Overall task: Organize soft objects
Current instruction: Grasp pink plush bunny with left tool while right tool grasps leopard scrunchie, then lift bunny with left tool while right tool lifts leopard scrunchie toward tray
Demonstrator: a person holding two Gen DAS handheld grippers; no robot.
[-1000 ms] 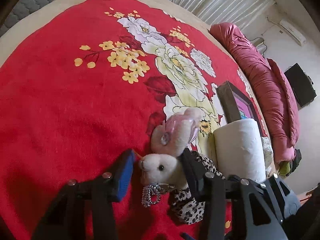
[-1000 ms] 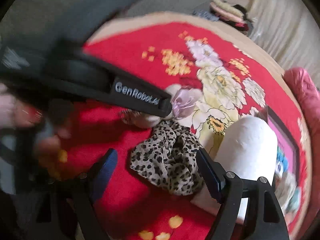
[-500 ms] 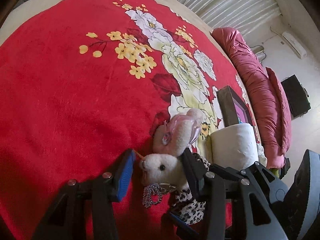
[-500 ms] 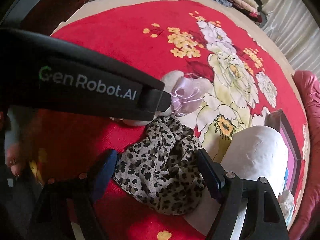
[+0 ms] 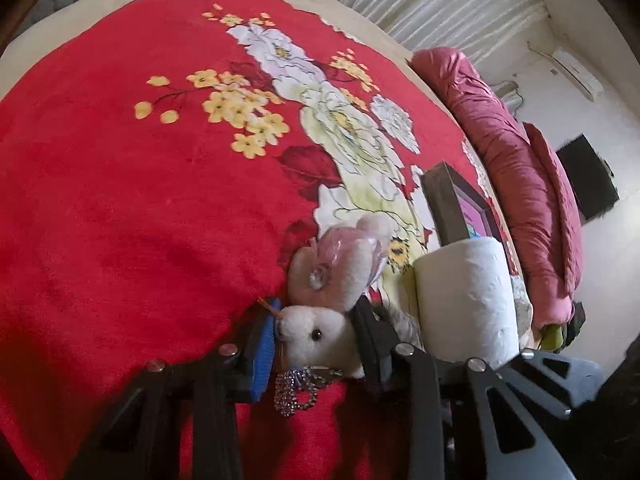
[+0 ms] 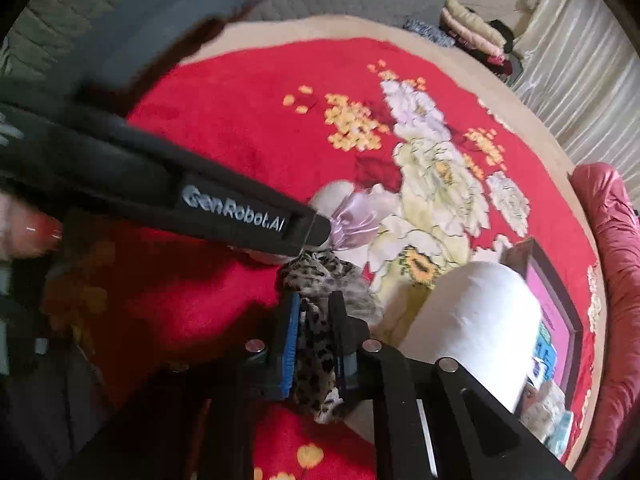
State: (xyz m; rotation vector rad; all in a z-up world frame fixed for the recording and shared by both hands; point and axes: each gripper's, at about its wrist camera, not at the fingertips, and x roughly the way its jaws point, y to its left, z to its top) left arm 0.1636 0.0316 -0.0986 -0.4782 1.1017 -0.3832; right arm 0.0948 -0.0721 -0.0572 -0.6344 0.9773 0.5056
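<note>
Here, the plush rabbit [image 5: 316,334] is clamped by the left gripper [image 5: 314,336] and the leopard scarf [image 6: 316,340] by the right gripper [image 6: 314,340], both just beside the paper roll [image 5: 464,296]. The roll could be toppled if tangled fabric is dragged. Open blanket [image 5: 120,200] is left beyond it.

A bed spread with a red plush blanket [image 5: 120,220] printed with white and yellow flowers carries everything. A white paper towel roll [image 5: 464,296] stands on it. Beside the roll lie a pale plush bunny [image 5: 320,336], a leopard-print fabric piece [image 6: 316,344] and a dark-framed box [image 5: 452,208]; a crimson quilted duvet [image 5: 516,176] lies beyond.
</note>
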